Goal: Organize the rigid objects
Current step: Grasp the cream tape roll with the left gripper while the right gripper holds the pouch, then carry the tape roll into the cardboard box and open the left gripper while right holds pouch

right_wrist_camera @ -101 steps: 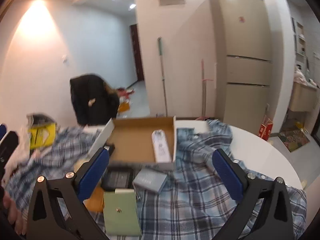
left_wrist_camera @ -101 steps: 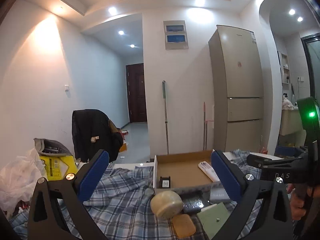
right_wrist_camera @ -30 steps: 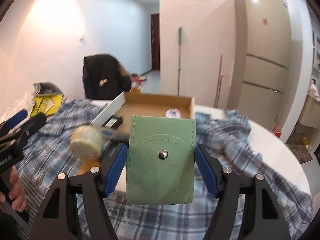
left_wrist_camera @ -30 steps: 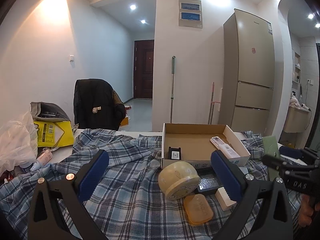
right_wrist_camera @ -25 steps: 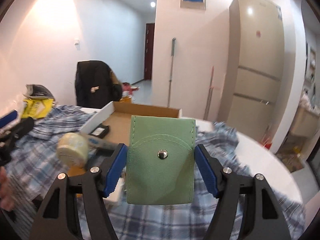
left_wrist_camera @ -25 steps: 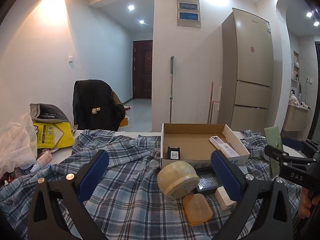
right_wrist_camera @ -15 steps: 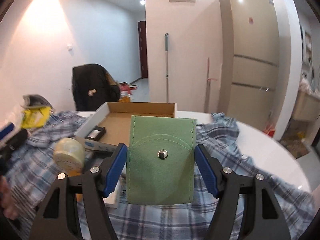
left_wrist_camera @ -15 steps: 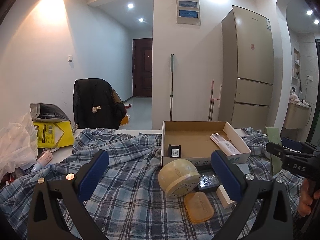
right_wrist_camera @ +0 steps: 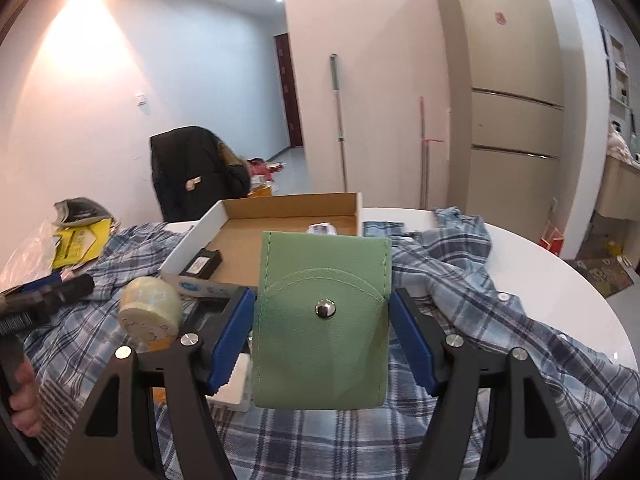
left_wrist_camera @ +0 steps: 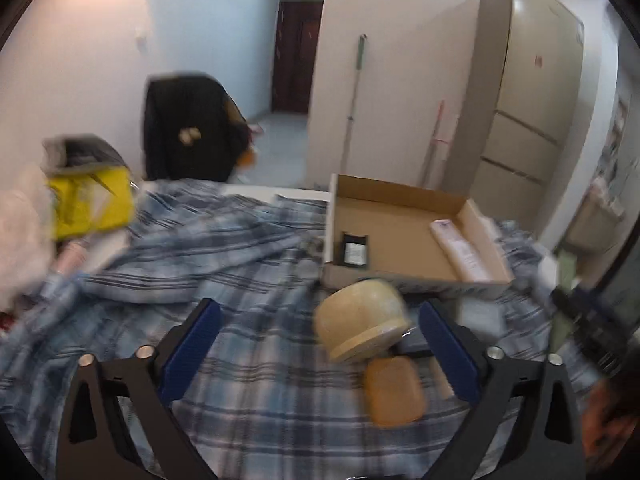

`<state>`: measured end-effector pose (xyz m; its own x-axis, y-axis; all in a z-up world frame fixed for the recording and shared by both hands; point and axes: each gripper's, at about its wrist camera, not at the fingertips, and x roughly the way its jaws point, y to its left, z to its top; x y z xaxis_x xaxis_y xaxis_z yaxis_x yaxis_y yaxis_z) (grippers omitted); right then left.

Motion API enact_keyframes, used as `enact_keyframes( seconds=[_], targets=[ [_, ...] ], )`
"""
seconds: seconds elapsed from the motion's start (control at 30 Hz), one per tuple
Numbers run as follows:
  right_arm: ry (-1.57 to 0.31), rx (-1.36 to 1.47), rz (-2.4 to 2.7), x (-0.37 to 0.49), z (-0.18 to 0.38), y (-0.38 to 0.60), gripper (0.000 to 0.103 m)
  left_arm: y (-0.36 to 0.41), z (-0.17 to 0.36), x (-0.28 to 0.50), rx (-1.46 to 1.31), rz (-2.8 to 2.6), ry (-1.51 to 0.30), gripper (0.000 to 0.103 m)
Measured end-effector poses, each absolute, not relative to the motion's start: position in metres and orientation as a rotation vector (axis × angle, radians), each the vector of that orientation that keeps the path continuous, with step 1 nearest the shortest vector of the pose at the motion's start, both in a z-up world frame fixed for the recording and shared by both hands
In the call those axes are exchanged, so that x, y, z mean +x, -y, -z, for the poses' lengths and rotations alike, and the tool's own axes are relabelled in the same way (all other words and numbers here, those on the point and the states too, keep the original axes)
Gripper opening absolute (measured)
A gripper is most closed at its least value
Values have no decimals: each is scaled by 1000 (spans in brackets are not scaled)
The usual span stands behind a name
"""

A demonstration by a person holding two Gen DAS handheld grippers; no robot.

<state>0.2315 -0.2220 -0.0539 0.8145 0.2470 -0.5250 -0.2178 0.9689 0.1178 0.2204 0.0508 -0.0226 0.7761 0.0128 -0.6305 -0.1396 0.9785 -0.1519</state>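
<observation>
My right gripper (right_wrist_camera: 322, 344) is shut on a green snap pouch (right_wrist_camera: 322, 320) and holds it upright above the plaid cloth, in front of an open cardboard box (right_wrist_camera: 256, 220). The box (left_wrist_camera: 404, 232) holds a small black item (left_wrist_camera: 354, 249) and a white remote (left_wrist_camera: 460, 250). My left gripper (left_wrist_camera: 320, 354) is open and empty above the cloth. A cream round container (left_wrist_camera: 362, 326) lies between its fingers, nearer the right one, with an orange case (left_wrist_camera: 394, 392) just in front. The container (right_wrist_camera: 150, 310) also shows left of the pouch. The pouch's edge (left_wrist_camera: 566, 272) shows at far right.
A blue plaid cloth (left_wrist_camera: 200, 280) covers a round white table (right_wrist_camera: 540, 256). A yellow bag (left_wrist_camera: 90, 204) and plastic bags sit at the left. A black-draped chair (left_wrist_camera: 188, 136) stands behind. Dark and white flat items (right_wrist_camera: 236, 384) lie beside the container.
The left gripper's view has tilted down and shifted toward the table, blurred by motion. The right gripper still holds the green pouch, now slightly closer to the box.
</observation>
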Motion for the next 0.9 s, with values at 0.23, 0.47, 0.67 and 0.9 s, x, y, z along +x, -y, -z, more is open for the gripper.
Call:
enact_keyframes(
  seconds=[0.23, 0.47, 0.67, 0.9],
  targets=[
    [-583, 63, -212, 235, 54, 228, 69, -21, 43, 268, -22, -61, -856, 96],
    [-577, 35, -213, 233, 53, 224, 69, -11, 68, 293, -27, -97, -949, 95],
    [-580, 23, -220, 233, 54, 221, 69, -26, 72, 295, -129, -89, -960, 76],
    [-567, 22, -219, 231, 52, 221, 69, -34, 32, 265, -115, -76, -807, 76]
  ],
)
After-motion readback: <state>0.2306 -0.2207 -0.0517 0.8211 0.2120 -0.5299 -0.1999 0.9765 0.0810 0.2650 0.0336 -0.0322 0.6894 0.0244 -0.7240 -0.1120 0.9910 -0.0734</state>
